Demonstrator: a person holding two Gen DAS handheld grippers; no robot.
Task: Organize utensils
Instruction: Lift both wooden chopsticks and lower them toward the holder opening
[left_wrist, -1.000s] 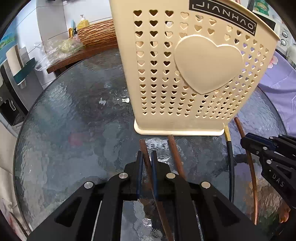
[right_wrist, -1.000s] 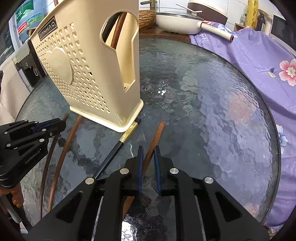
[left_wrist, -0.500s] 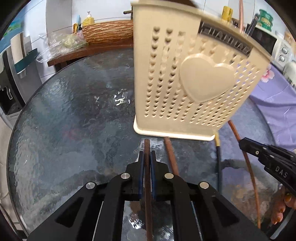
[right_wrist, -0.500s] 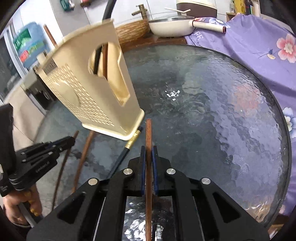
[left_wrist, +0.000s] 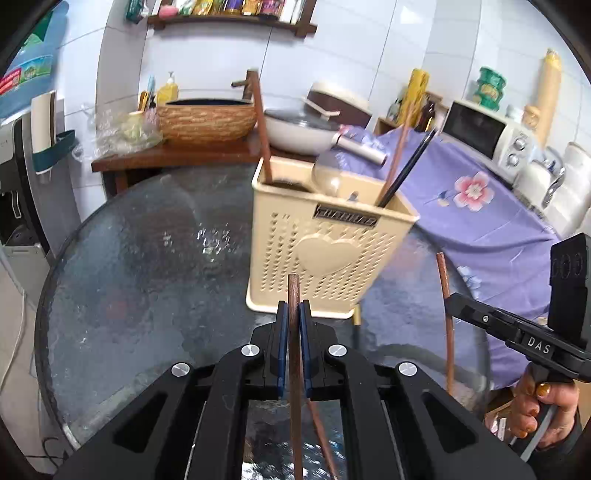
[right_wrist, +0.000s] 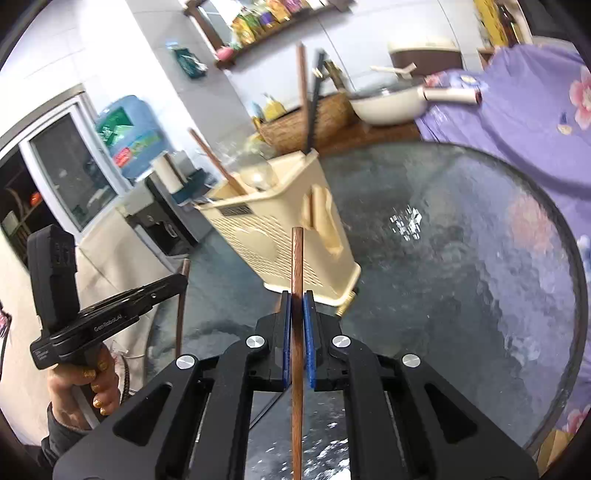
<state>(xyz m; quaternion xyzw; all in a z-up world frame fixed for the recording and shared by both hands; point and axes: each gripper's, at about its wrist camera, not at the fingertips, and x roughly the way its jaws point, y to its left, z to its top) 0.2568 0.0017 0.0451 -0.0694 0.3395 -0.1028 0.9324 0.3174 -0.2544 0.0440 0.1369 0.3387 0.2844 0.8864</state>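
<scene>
- left claw (left_wrist: 291, 314) clenched on a brown chopstick (left_wrist: 293, 295); right claw (right_wrist: 297, 306) likewise grips another (right_wrist: 296, 258).
- holder (left_wrist: 325, 258) already has several utensils.
- gold-tipped black chopstick (left_wrist: 356, 321) left beside holder's base on tabletop (left_wrist: 147, 277).

Both views were bright, lit by even daylight. In the right wrist view the window (right_wrist: 70, 177) at left was the likely source, and the wall beside it was nearly blown out. Small white glints sat on the textured glass table (left_wrist: 147, 280) (right_wrist: 480, 258). Strong fisheye curvature bent walls and shelf, with black corners. The cream basket (left_wrist: 325, 254) (right_wrist: 280, 236) and background were motion-blurred; the near gripper bodies stayed sharp.
</scene>
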